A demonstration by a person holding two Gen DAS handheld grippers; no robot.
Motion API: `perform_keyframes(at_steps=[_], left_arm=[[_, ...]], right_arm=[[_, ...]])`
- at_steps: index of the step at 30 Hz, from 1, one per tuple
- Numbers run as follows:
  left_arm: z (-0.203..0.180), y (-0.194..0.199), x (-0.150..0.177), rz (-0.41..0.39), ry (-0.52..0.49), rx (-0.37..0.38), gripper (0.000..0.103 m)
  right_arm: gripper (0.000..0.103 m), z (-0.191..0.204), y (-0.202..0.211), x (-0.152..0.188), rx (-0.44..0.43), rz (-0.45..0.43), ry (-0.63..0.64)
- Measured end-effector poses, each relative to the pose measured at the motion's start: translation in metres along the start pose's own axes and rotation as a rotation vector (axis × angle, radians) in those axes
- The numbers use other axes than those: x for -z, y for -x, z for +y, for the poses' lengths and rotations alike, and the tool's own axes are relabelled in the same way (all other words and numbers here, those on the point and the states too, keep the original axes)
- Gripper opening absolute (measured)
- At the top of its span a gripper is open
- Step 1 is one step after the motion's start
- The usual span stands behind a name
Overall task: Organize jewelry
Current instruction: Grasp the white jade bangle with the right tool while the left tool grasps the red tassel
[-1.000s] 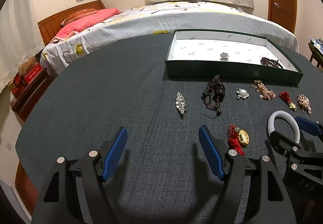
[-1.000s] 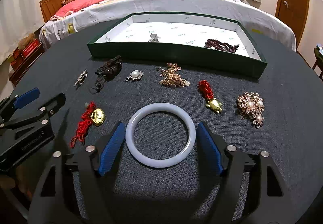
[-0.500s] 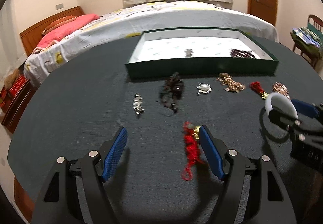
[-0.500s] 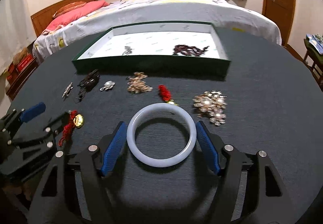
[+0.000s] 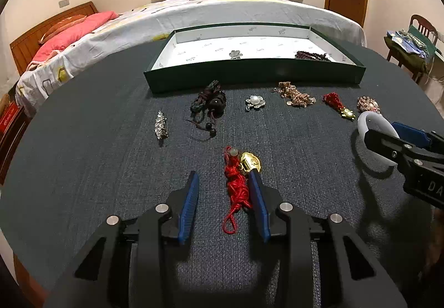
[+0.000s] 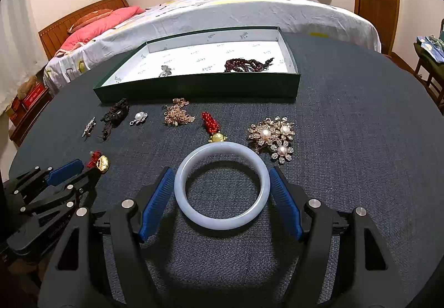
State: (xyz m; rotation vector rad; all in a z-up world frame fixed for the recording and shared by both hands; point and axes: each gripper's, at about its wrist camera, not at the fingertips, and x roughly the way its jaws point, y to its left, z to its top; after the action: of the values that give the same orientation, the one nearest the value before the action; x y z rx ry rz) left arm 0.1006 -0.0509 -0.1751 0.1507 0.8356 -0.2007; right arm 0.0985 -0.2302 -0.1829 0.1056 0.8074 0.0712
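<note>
A red cord charm with a gold piece (image 5: 236,183) lies on the dark tablecloth between the jaws of my left gripper (image 5: 222,177). Those jaws are closing: the right pad touches the cord and the left pad stands apart from it. The left wrist view shows the charm best; in the right wrist view the charm (image 6: 101,163) peeks out at the left gripper (image 6: 88,166) tips. My right gripper (image 6: 220,172) is shut on a pale white bangle (image 6: 222,222), held just above the cloth. A green tray (image 5: 249,75) with a white floor stands farther back.
A row of jewelry lies before the tray: silver brooch (image 5: 161,125), dark cord bracelet (image 5: 211,102), pearl flower (image 5: 255,102), gold chain (image 5: 295,94), red knot with gold turtle (image 5: 337,104), pearl cluster brooch (image 6: 273,136). Dark red beads (image 6: 247,64) and a silver piece (image 6: 165,70) lie in the tray. A bed stands behind.
My left gripper has swung over to the red cord charm and its jaws have narrowed around it. The right gripper has shifted sideways with the bangle still in it.
</note>
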Motion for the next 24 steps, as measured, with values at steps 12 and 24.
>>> perform_keyframes(at_steps=[12,24], left_arm=[[0.007,-0.003,-0.003,-0.009,0.016,0.033,0.012],[0.013,0.003,-0.010,-0.053,0.037,0.054,0.010]], right_arm=[[0.069,0.002,-0.001,0.001,0.000,0.004,0.003],[0.069,0.004,0.000,0.002,0.001,-0.005,0.015]])
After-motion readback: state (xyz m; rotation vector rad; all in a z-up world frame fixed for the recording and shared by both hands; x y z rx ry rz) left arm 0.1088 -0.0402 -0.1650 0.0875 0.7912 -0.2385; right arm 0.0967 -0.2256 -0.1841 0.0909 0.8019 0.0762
